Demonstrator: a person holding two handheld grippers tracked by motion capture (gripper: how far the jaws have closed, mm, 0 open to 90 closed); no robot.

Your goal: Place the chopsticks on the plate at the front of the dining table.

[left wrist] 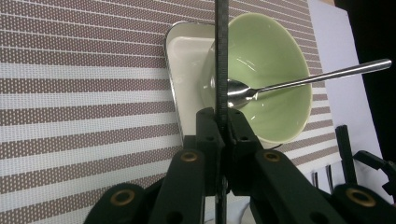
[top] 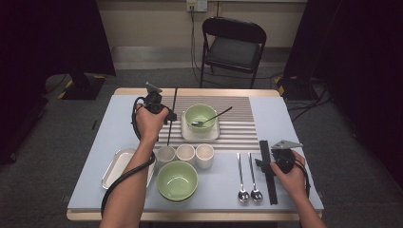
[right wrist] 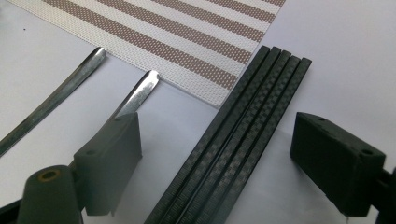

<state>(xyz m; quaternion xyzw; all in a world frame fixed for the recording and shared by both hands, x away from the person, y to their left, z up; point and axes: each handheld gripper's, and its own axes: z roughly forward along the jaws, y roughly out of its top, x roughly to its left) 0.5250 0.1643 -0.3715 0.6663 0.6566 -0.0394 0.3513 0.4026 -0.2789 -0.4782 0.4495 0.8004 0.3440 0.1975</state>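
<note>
My left gripper (top: 168, 116) is over the left part of the striped placemat (top: 237, 128), shut on a thin black chopstick (top: 169, 134) that stands nearly upright in the picture. In the left gripper view the chopstick (left wrist: 221, 46) is pinched between the jaws of the left gripper (left wrist: 222, 126), in front of a green bowl (left wrist: 271, 56) with a spoon (left wrist: 317, 74) in it, on a white plate (left wrist: 187, 56). My right gripper (top: 266, 164) is open at the front right. In the right gripper view the right gripper (right wrist: 224, 158) straddles a bundle of black chopsticks (right wrist: 252, 112) lying on the table, with both pads clear of them.
Two spoons (top: 242, 175) lie left of the chopstick bundle (top: 269, 185). Three white cups (top: 185, 153) stand in a row behind a second green bowl (top: 177, 180). A white tray (top: 119, 166) sits at the front left. A folding chair (top: 233, 45) stands beyond the table.
</note>
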